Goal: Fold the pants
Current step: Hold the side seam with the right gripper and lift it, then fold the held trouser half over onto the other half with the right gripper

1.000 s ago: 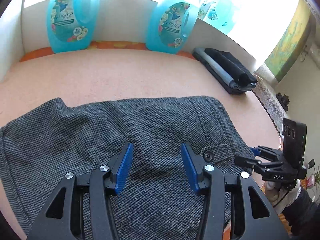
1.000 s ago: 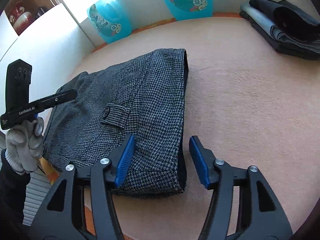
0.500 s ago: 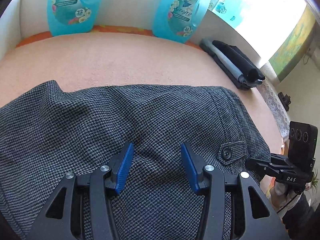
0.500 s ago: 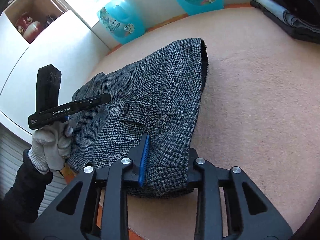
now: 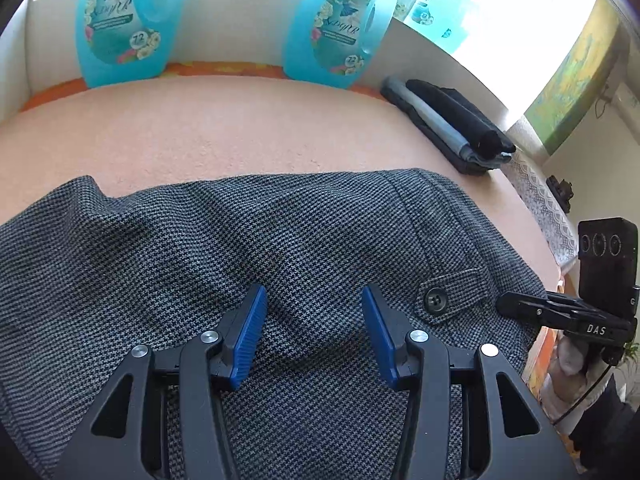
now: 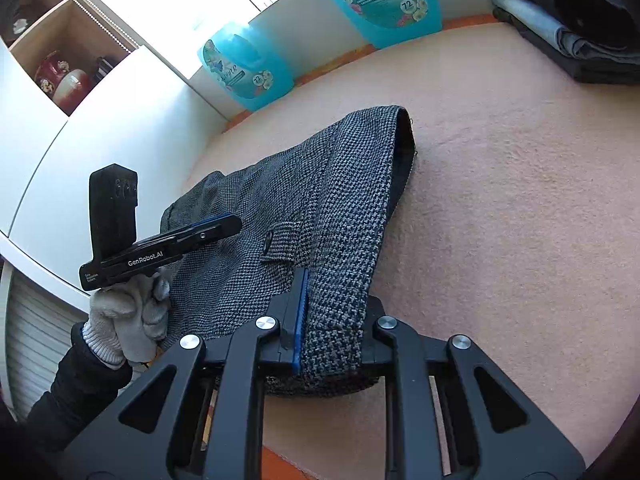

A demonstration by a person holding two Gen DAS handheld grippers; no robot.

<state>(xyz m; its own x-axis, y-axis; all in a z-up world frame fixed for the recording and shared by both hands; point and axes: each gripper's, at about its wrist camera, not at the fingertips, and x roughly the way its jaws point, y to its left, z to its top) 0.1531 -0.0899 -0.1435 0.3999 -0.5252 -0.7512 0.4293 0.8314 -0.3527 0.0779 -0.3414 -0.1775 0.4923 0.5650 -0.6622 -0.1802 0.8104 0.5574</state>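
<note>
Both wrist cameras look steeply down, close, sharing the pants (image 5: 248, 248).

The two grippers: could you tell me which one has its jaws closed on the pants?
The right gripper, clamped on the waistband of the pants; the left gripper is open.

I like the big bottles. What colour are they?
The detergent bottles are bright turquoise blue, clearest in the left wrist view.

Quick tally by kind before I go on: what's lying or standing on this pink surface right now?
Blue detergent bottles: 2
Grey houndstooth pants being folded: 1
Stack of folded dark garments: 1
Total: 4
</note>
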